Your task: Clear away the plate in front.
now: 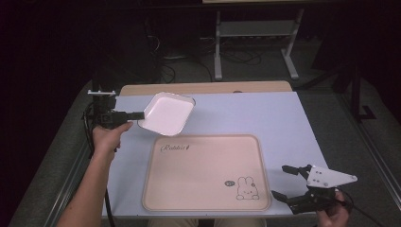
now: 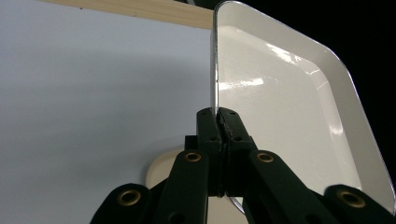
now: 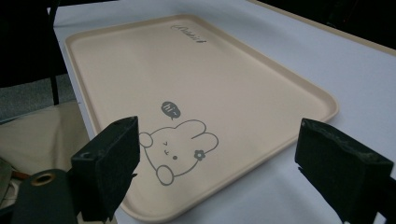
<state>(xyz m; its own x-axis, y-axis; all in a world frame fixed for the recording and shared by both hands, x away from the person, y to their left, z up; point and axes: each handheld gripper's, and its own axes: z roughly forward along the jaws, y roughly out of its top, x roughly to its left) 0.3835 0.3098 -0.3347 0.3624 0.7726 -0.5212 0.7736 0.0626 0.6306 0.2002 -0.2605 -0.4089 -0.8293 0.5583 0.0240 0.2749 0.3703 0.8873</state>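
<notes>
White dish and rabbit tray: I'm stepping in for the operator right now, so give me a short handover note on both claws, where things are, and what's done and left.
Left claw: shut on the rim of the white dish, which it holds by one corner, lifted and tilted above the far left of the blue mat.
Right claw: open, holding nothing, beside the right edge of the beige rabbit tray.
Tray: flat on the mat, nothing on it.
Done: dish picked up.
Left, probably: carry the dish over the tray, set it down, and release.
</notes>
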